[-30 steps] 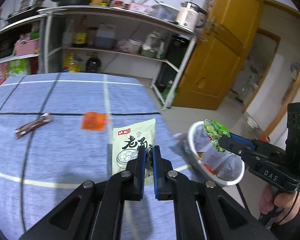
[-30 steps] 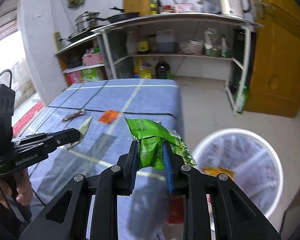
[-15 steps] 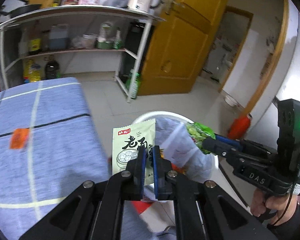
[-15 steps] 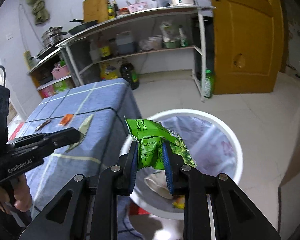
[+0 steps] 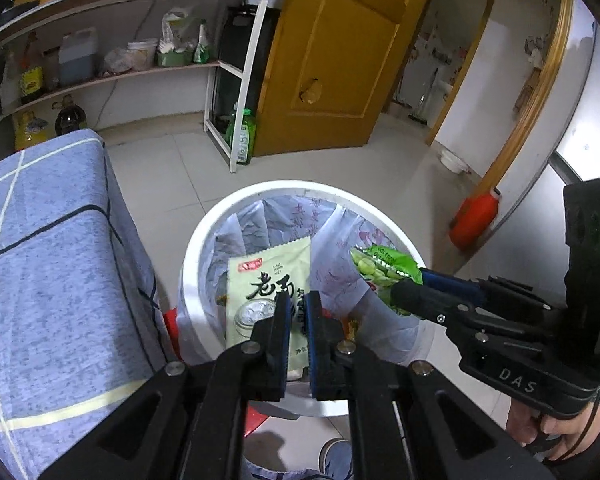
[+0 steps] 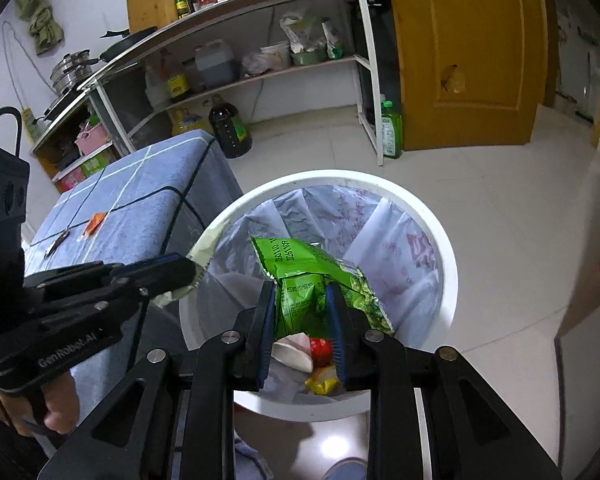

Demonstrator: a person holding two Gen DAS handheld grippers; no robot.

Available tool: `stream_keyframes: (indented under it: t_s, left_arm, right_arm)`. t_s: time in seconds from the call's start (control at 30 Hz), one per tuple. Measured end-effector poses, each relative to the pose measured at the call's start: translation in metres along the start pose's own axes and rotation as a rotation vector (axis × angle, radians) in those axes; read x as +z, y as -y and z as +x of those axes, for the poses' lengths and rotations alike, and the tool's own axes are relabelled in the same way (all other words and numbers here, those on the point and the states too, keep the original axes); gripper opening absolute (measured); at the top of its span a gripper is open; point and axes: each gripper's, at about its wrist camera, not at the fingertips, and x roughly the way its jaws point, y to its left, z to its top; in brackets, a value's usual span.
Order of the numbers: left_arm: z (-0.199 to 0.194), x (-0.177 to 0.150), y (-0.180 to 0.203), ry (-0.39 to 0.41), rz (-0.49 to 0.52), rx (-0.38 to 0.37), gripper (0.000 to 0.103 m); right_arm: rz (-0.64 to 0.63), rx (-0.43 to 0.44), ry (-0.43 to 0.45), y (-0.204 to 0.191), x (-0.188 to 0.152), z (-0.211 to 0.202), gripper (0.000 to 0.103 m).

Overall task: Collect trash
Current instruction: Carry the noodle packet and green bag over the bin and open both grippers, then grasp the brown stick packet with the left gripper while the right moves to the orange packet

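A white bin (image 5: 300, 189) (image 6: 449, 256) with a plastic liner stands on the floor beside the blue-clothed table (image 5: 60, 260) (image 6: 140, 208). My left gripper (image 5: 296, 305) (image 6: 189, 269) is shut on a pale green packet (image 5: 260, 276) with dark characters and holds it over the bin's mouth. My right gripper (image 6: 300, 292) (image 5: 402, 290) is shut on a crumpled green snack bag (image 6: 300, 264) (image 5: 380, 268), also above the bin. On the table lie an orange wrapper (image 6: 95, 222) and a brown stick wrapper (image 6: 56, 245).
Red, white and yellow trash (image 6: 320, 354) lies at the bin's bottom. A metal shelf rack (image 6: 364, 80) with bottles and a yellow door (image 5: 340, 60) stand behind. An orange-red container (image 5: 474, 216) sits by the right wall. A shoe (image 6: 348, 468) shows below.
Both grippers swung from over the table to above the bin, each carrying its packet. The bin now fills the middle of both views and the table has slid to the left.
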Motion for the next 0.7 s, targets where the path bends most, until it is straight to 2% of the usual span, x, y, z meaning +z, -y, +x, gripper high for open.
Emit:
stream_keyframes:
  t_s: [0.07, 0.13, 0.4, 0.5, 0.7]
  left_arm:
    - [0.001, -0.001, 0.0, -0.003, 0.0, -0.001, 0.02]
    - [0.001, -0.002, 0.0, -0.003, -0.002, -0.008, 0.027]
    - [-0.024, 0.0, -0.007, 0.056, -0.02, 0.003, 0.027]
    - [-0.037, 0.002, -0.015, 0.079, -0.029, 0.012, 0.032]
    - [-0.068, 0.0, -0.033, 0.131, -0.047, 0.036, 0.032]
  right_arm:
    - [0.0, -0.003, -0.001, 0.0, 0.0, 0.0, 0.027]
    - [-0.001, -0.009, 0.0, -0.001, 0.0, 0.001, 0.028]
    - [0.018, 0.0, 0.029, -0.002, 0.004, -0.006, 0.035]
    - [0.015, 0.006, 0.046, -0.006, 0.006, -0.009, 0.04]
    - [-0.008, 0.052, 0.079, -0.022, 0.012, -0.018, 0.04]
